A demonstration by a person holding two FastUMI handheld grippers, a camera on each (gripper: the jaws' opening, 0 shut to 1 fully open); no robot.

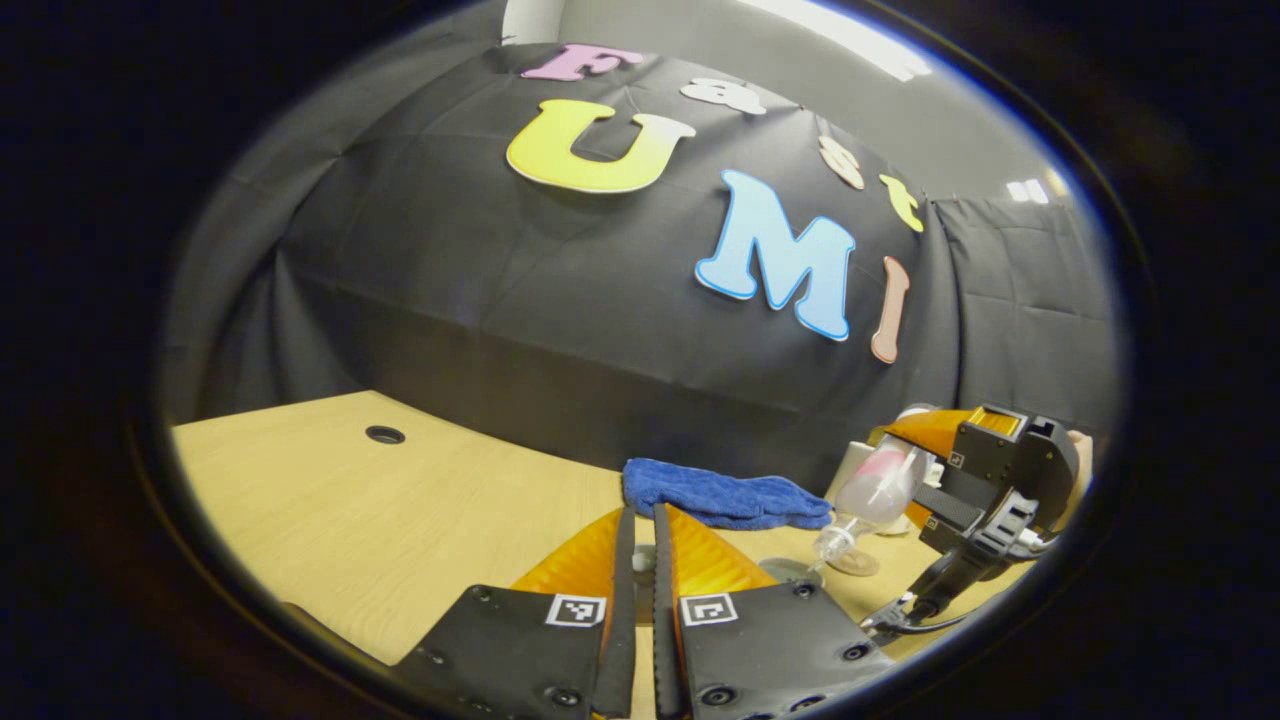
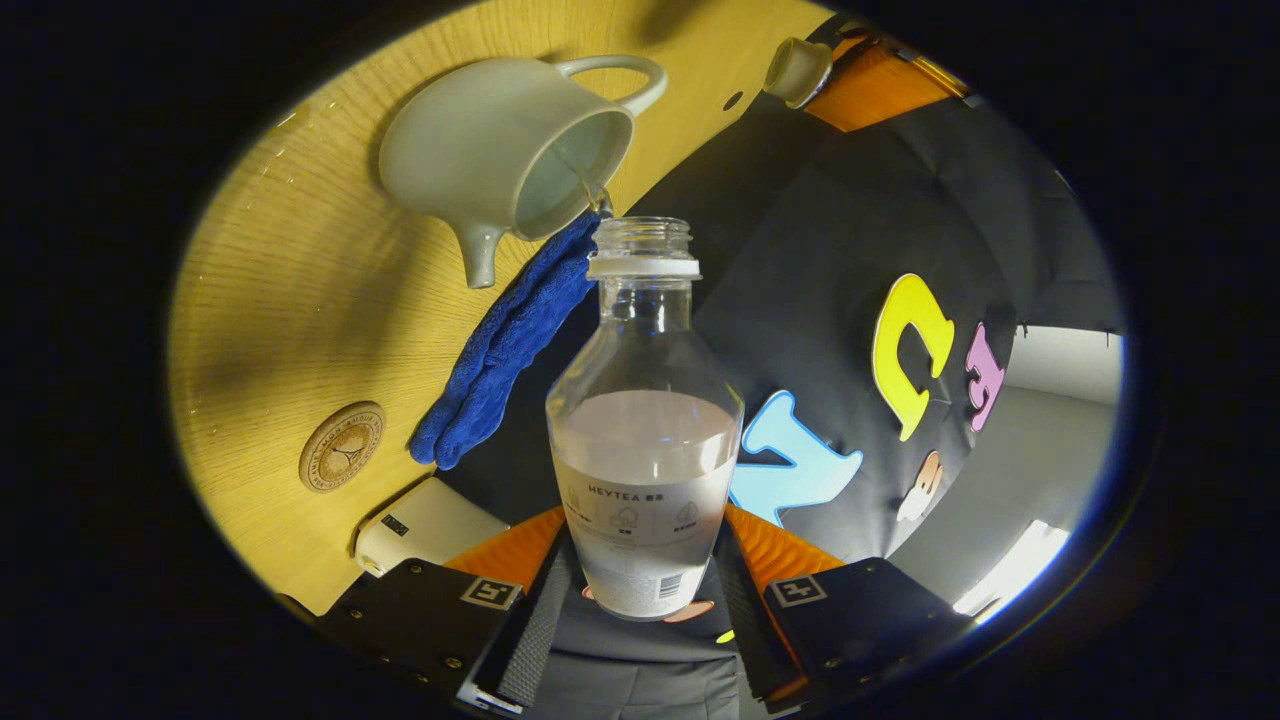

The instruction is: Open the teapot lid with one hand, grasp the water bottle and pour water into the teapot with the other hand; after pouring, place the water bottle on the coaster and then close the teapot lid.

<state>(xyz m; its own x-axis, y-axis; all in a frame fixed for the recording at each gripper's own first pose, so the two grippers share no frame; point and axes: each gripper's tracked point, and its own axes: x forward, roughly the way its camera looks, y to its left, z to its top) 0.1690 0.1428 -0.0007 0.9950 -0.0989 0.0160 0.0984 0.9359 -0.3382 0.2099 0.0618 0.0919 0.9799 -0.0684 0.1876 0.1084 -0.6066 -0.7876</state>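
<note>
Left gripper view. Jaws of left gripper [image 1: 642, 530] drawn almost together at bottom centre, just a narrow slit between, with a sliver of something pale caught in that slit. Beneath and ahead, light wooden counter [image 1: 400, 520] with a small dark round hole [image 1: 385, 434] towards far left. Crumpled blue cloth [image 1: 720, 495] lying on counter just beyond fingertips, against foot of black booth wall. Off to the right, right gripper [image 1: 915, 480] held in a hand [image 1: 1080, 455], jaws clamped on clear plastic water bottle [image 1: 865, 500], bottle tipped neck-down towards counter. Below bottle's neck, small round wooden coaster [image 1: 853, 563] flat on counter. Something white behind bottle, too hidden to identify.

Right gripper view. Jaws of right gripper [image 2: 645, 540] spread to bottle width, both fingers pressed on lower body of water bottle [image 2: 645, 450], one each side. Bottle uncapped, partly filled, mouth just beside open top of pale grey ceramic teapot [image 2: 500, 150]; thin stream of water running from mouth into pot. Teapot standing on counter [image 2: 280, 300], lidless, spout on one side and loop handle on the other. Blue cloth [image 2: 500, 350] lying just beside teapot. Coaster [image 2: 342, 446] bare, well apart from teapot. White rectangular box [image 2: 425, 525] near coaster. Near top edge, left gripper [image 2: 870, 85] gripping small pale teapot lid [image 2: 797, 68], clear of pot.
</note>
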